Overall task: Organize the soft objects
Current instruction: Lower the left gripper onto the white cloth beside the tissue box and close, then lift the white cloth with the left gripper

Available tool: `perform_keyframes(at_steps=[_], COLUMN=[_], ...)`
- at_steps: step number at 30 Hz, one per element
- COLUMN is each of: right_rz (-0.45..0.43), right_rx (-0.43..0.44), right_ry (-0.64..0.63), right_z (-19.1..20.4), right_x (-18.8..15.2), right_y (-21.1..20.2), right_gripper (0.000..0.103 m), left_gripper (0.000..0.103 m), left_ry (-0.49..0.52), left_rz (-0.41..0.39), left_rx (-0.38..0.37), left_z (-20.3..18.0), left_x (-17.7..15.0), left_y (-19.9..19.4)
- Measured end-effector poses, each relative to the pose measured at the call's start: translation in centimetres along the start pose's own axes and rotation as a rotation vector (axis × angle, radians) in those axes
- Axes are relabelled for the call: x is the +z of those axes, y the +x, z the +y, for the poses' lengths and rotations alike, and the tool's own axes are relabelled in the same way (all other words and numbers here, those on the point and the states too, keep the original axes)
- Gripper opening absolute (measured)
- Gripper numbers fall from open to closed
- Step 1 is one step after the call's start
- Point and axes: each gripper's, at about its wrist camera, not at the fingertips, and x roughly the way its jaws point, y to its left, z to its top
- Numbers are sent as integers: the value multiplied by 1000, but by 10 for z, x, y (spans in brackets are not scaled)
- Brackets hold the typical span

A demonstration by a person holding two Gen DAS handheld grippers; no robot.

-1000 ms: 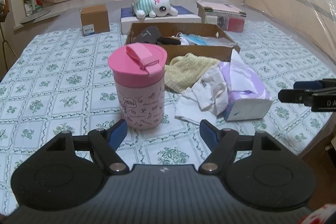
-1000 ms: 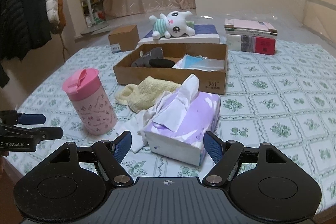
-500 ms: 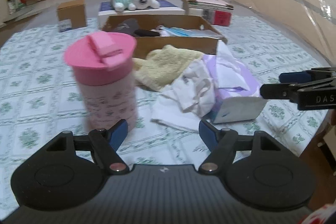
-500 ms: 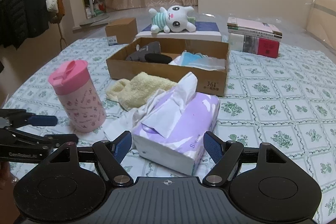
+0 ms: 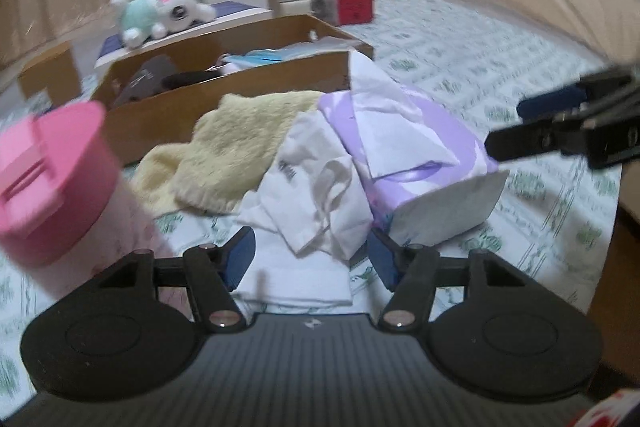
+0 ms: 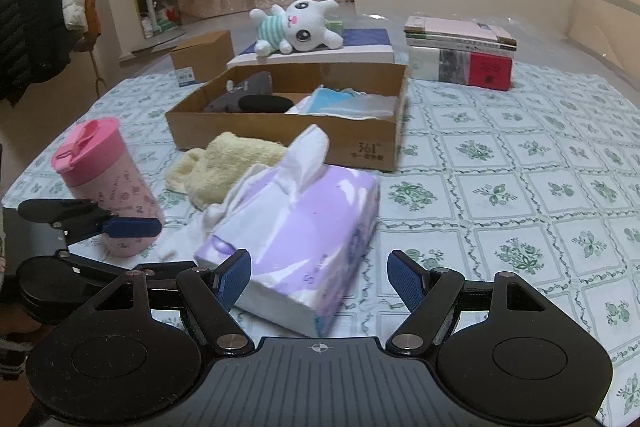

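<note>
A crumpled white cloth (image 5: 312, 187) lies on the patterned bedspread, against a purple tissue pack (image 5: 424, 147) and a yellow towel (image 5: 240, 147). My left gripper (image 5: 310, 259) hovers low over the cloth's near edge. Its jaws are closing with the cloth between them, and the pads do not press on it. My right gripper (image 6: 319, 279) stands open around the near end of the tissue pack (image 6: 304, 223) without touching it. In the right wrist view the left gripper (image 6: 132, 247) shows beside the pink cup (image 6: 108, 187). A plush bunny (image 6: 296, 27) lies behind the cardboard box (image 6: 280, 143).
The open cardboard box holds dark items and a blue-white packet. A pink lidded cup (image 5: 52, 179) stands close to my left finger. Stacked books (image 6: 460, 55) and a small carton (image 6: 202, 57) sit at the back. Coats (image 6: 32, 27) hang at the far left.
My left gripper swung right and dropped from the pink cup to the white cloth, its jaws narrowing. My right gripper edged forward and down around the tissue pack.
</note>
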Motion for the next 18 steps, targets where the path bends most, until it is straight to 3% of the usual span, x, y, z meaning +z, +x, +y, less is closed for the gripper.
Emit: perform_keyframes(at_steps=[7,10,12,18], right_rz=[6,11,13,4], right_rx=[-12,-16,-17,-12], right_ry=[25,35,38,36], right_z=[-13,-16,-16,-11], right_x=[-4,-6,-7,-8], right_y=[2,2,0,-7], right_gripper=[75,75,75,75], left_gripper=[51,34,12,2], left_ry=[156,190,173,79], left_rz=[-8,-28,-35,-35], left_rx=[-19,-37,-49,-28], left_z=[-8,-8,-7,2], left_x=[0,1,2,-3], left_y=[19,22,21,-3])
